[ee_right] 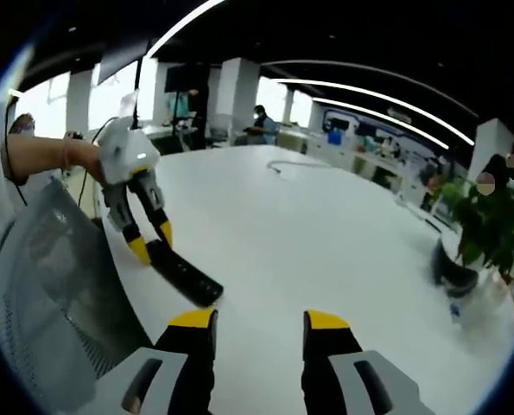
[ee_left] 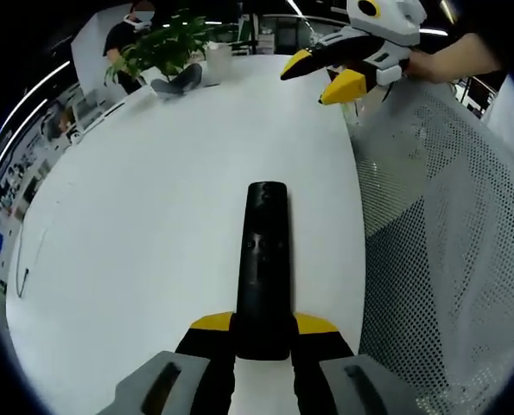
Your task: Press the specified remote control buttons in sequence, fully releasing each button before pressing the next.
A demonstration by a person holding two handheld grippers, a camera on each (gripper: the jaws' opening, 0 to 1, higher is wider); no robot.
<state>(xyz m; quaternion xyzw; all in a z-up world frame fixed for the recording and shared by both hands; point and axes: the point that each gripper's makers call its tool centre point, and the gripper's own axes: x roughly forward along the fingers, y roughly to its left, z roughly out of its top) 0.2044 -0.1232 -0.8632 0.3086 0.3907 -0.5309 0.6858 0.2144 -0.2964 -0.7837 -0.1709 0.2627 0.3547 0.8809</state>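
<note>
One black remote (ee_left: pixel 264 268) is clamped by the left gripper (ee_left: pixel 263 333) at lower centre, while the right gripper (ee_right: pixel 258 322) fingers are held wide above the white surface (ee_right: pixel 326 233).

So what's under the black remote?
The white table lies under the remote. The left tongs grip its near end, so whatever is beneath that end is hidden.

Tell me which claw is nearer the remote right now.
Left. The left claw is shut on the near end of the black remote, which lies on the white table. The right claw hangs open, apart from it.
</note>
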